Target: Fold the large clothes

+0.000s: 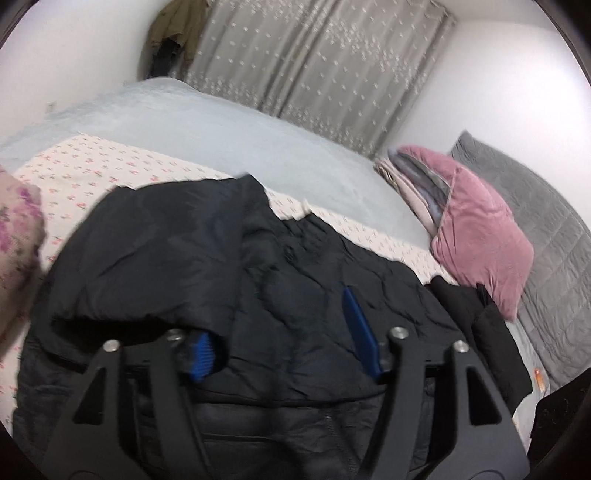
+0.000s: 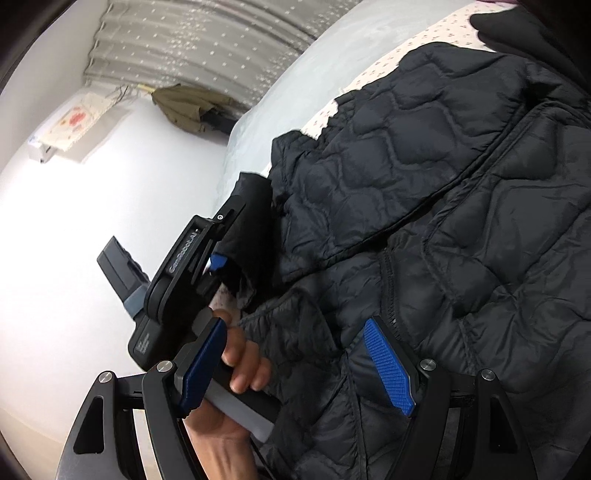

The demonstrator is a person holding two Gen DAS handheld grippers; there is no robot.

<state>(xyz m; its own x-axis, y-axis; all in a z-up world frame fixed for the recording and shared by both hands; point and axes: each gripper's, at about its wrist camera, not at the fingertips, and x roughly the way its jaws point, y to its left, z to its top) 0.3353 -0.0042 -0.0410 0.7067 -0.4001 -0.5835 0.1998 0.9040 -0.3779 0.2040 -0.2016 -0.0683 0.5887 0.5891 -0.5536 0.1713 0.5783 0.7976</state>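
A black quilted jacket [image 1: 295, 280] lies spread on the bed, partly folded over itself; it fills the right wrist view [image 2: 443, 221] too. My left gripper [image 1: 284, 339] hovers just over it with jaws wide apart; a fold of jacket drapes over its left blue pad [image 1: 202, 356]. In the right wrist view the left gripper's body [image 2: 184, 266] shows with a sleeve end over its blue finger. My right gripper [image 2: 295, 365] is open and empty above the jacket's edge, beside the person's hand [image 2: 236, 365].
The bed has a floral sheet [image 1: 92, 173] and a pale blue cover [image 1: 221, 125]. A pink pillow [image 1: 480, 236] and a grey quilt [image 1: 546, 236] lie at the right. Another black garment [image 1: 480, 332] lies beside the jacket. Grey curtains [image 1: 325, 62] and a hanging olive coat [image 1: 173, 33] stand behind.
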